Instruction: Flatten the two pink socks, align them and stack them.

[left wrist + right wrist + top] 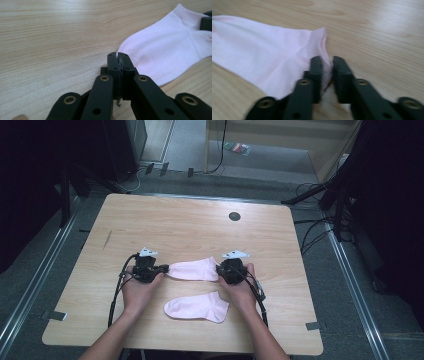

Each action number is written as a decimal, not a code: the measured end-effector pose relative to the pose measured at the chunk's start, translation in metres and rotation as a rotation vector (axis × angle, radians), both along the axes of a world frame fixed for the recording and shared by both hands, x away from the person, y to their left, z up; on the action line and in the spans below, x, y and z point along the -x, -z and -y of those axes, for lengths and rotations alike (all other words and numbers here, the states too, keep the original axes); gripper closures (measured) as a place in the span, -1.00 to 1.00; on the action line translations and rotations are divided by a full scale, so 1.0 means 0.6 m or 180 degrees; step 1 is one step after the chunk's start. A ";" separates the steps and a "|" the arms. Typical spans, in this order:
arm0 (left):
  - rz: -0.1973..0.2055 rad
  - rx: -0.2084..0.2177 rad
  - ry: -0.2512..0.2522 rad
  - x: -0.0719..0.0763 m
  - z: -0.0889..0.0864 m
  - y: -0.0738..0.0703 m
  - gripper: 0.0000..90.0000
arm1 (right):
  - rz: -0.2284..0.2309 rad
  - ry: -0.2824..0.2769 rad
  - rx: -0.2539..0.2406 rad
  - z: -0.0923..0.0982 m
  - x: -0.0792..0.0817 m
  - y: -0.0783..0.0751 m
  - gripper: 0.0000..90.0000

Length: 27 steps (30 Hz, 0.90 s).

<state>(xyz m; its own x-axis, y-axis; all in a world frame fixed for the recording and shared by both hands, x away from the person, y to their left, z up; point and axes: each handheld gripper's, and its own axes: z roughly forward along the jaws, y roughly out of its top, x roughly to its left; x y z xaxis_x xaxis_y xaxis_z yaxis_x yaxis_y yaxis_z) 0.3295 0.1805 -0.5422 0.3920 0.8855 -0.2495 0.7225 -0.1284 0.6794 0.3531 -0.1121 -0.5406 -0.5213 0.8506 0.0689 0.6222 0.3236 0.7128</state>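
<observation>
While both hands rest low on the wooden surface (180, 220), the far pink sock (194, 269) lies stretched flat between the two tools, near the middle of the surface. The left tool (163, 269) is clenched on the sock's toe end; in the left gripper view its jaws stand pressed together with a sliver of the fabric's edge caught between them (117, 61). The right tool (219, 270) pinches the cuff end, and in the right gripper view the sock's hem sits squeezed in the narrow gap between its jaws (327, 68), though that view is blurred. A second pink sock (197, 307) lies flat and loose closer to the person, just beside the right hand (243, 292), apart from the first sock.
</observation>
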 end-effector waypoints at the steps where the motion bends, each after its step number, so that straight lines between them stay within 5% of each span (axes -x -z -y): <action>1: -0.0009 0.0012 0.0016 0.001 -0.002 -0.001 1.00 | -0.0043 0.0006 -0.0004 0.001 0.002 -0.002 0.90; 4: 0.0065 0.0104 0.0027 0.008 -0.010 -0.008 1.00 | -0.0087 0.0054 -0.0115 0.007 0.005 -0.004 0.91; 5: 0.0088 0.0142 0.0032 0.011 -0.013 -0.012 1.00 | -0.0125 0.0118 -0.0303 0.017 0.008 -0.008 0.92; 9: 0.0159 0.0229 0.0093 0.025 -0.022 -0.025 1.00 | -0.0133 0.0155 -0.0527 0.029 0.015 -0.020 0.92; 21: 0.0332 0.0466 0.0253 0.082 -0.038 -0.054 1.00 | -0.0137 0.0043 -0.0827 0.050 0.076 -0.082 0.92; 27: 0.0292 0.0691 0.0386 0.127 -0.035 -0.058 1.00 | -0.0233 0.0015 -0.0887 0.071 0.117 -0.088 0.92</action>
<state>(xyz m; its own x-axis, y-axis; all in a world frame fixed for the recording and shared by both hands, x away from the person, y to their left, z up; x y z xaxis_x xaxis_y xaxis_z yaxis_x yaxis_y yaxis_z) 0.2533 0.2013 -0.5075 0.5217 0.7603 -0.3871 0.6449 -0.0544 0.7623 0.2829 -0.1546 -0.4877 -0.5024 0.7960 0.3376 0.6764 0.1186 0.7270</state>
